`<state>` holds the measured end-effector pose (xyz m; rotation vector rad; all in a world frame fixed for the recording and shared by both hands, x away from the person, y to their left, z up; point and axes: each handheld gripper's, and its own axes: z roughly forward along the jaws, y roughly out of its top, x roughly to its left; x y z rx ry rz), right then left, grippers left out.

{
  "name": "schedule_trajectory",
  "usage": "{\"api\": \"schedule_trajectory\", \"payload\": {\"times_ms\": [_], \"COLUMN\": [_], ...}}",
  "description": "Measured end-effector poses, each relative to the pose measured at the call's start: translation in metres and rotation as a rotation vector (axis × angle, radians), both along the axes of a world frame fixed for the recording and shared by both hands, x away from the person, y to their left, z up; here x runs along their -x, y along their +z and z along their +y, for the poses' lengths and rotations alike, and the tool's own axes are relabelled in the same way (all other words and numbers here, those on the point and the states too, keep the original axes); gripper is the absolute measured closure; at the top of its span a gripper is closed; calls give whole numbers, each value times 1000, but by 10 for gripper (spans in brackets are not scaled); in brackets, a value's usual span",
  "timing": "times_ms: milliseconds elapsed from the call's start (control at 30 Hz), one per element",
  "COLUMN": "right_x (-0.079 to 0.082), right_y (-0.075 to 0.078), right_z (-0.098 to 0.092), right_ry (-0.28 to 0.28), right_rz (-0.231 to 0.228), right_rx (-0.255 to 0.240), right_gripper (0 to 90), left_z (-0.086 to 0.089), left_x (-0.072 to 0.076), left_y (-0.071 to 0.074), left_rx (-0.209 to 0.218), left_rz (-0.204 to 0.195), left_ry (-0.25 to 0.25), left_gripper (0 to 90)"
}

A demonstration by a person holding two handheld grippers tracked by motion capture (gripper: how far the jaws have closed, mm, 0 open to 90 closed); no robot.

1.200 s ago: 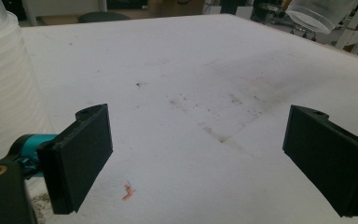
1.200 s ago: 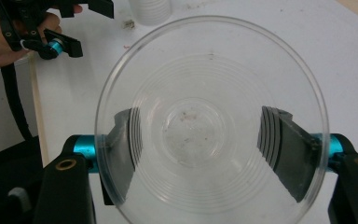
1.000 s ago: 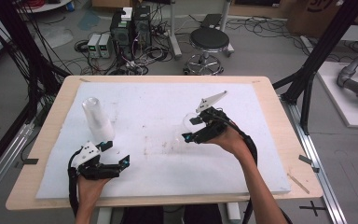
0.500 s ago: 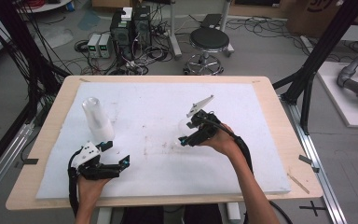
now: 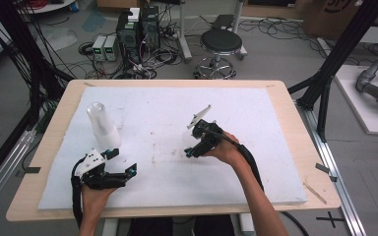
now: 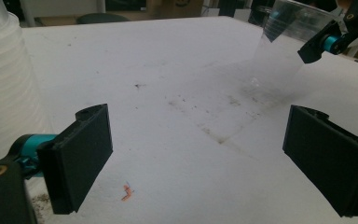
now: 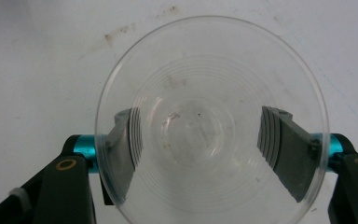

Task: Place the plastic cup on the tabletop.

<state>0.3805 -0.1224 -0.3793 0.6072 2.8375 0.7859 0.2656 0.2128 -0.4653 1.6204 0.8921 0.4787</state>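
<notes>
Right gripper (image 7: 209, 144) pinches clear cup (image 7: 212, 123) mid-table; left gripper (image 6: 196, 154) spread wide, empty, beside cup stack (image 5: 103, 125) near-left.

The high view hangs above the person's side of the table (image 5: 295, 142), looking forward and down across the whole white mat (image 5: 256, 128), forearms entering from six o'clock and floor clutter beyond at twelve. The left gripper view rides low, just above the mat, facing level across it between its own two black jaws; the stack of clear cups (image 6: 4, 88) sits close at nine o'clock, and the clear cup (image 6: 284, 32) held by the right gripper (image 6: 328, 42) appears farther off at two o'clock. The right gripper view looks straight down, very near, into that cup's mouth. All three views share the stained mat and this cup.
</notes>
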Motion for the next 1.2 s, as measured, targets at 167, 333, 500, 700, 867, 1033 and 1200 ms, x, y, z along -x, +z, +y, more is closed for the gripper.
{"api": "schedule_trajectory", "payload": {"times_ms": [167,333,500,700,867,1033,1200], "right_x": [-1,-2,-2,-2,-2,-1,1], "right_y": [-6,-10,-11,-12,-14,-23,-26], "right_z": [6,11,13,13,14,12,8], "right_ry": [4,8,4,6,10,-4,-21], "right_rz": [0,-5,-11,-15,-25,-34,-54], "right_rx": [16,23,24,18,13,-5,-28], "right_gripper": [306,306,306,306,266,150,147], "left_z": [0,0,0,0,0,0,0], "left_x": [0,0,0,0,0,0,0], "left_y": [0,0,0,0,0,0,0], "left_rx": [0,-2,-1,-5,-5,-2,-3], "left_rz": [-1,1,2,2,-1,-2,-3], "left_ry": [0,-2,-1,-4,-3,-1,-4], "left_gripper": [80,80,80,80,80,80,80]}}
